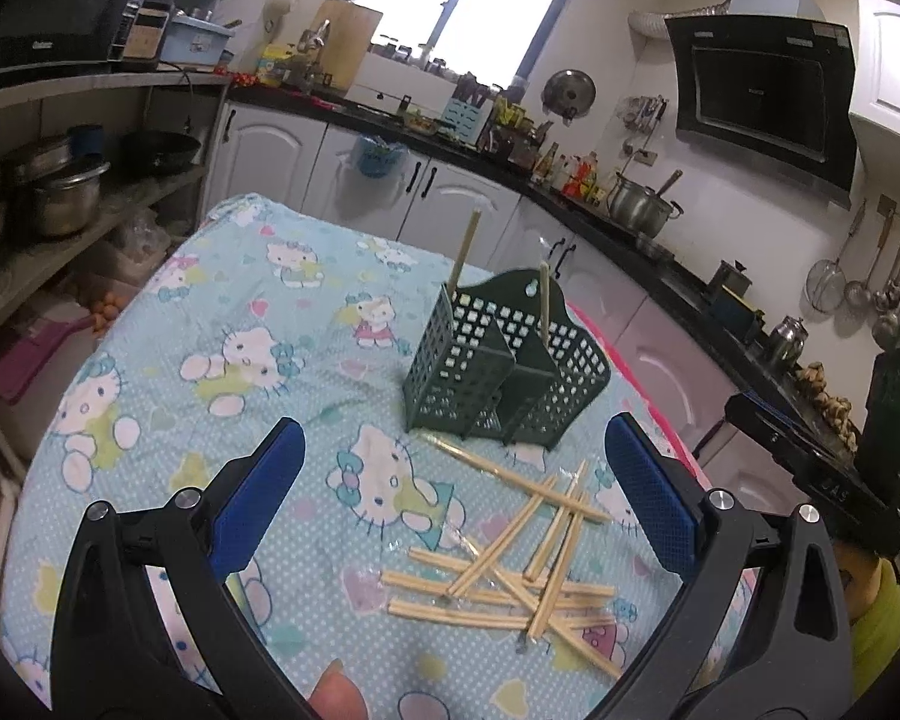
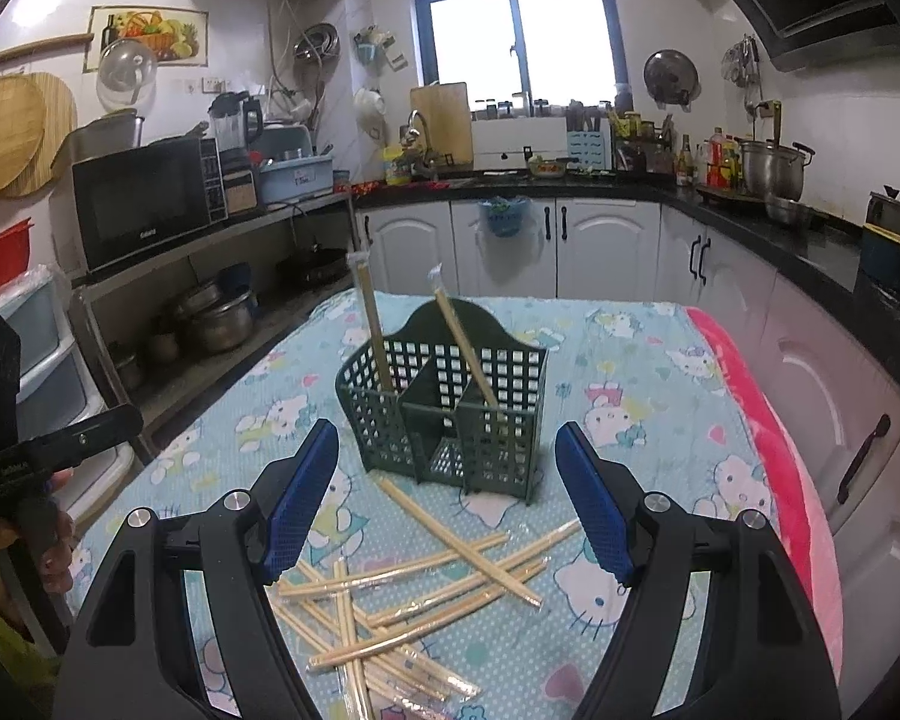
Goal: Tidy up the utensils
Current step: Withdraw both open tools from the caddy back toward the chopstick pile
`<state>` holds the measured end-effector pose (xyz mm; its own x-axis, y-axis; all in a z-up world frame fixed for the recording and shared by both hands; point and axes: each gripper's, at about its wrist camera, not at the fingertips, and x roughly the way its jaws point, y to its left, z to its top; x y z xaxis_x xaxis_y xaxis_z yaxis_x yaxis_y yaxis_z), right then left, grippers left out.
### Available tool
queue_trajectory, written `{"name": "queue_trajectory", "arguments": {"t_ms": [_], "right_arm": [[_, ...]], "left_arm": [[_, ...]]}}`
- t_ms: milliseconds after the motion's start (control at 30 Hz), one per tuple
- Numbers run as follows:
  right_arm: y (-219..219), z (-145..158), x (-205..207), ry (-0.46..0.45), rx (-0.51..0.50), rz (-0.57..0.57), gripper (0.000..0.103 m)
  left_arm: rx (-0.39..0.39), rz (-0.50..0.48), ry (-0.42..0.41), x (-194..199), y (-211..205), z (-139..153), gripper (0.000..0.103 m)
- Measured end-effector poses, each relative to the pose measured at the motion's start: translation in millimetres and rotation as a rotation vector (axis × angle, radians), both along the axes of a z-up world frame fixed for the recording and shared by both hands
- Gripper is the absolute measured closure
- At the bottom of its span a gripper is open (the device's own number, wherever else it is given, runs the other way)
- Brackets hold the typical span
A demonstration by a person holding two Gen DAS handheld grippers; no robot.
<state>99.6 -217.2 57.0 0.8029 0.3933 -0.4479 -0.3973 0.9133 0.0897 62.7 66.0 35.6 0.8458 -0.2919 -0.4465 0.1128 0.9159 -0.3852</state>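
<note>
Kitchen tabletop (image 1: 150,360), cartoon cloth: wrapped chopsticks (image 2: 414,588) lie crisscrossed before the green caddy (image 2: 444,414) (two already stand inside). I hold the left hand-held gripper (image 1: 456,492) and right hand-held gripper (image 2: 447,498) released, empty; slick, overlapping wrappers risk a double pickup.

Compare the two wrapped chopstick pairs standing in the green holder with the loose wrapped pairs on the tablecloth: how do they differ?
The standing pairs sit inside the green holder; the loose pairs lie on the tablecloth in front of it. The standing pairs rise steeply and lean, each in a separate compartment; the loose pairs lie flat, crossing one another in a heap. The standing pairs are apart; the loose pairs overlap. All look like pale wooden chopsticks in clear wrappers.
</note>
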Motion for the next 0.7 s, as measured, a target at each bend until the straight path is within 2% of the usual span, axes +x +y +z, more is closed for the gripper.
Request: {"name": "queue_trajectory", "arguments": {"t_ms": [433,700], "right_arm": [[-8.1,-26.9,-2.2,0.054,-0.042,-0.001,0.031],[-17.9,-47.9,-2.6,0.096,-0.069,-0.014,0.031]], "left_arm": [[0.031,-0.074,0.065,-7.4,-15.0,-33.9,0.011],[0.087,-0.156,0.098,-9.2,-32.2,-54.0,0.011]]}}
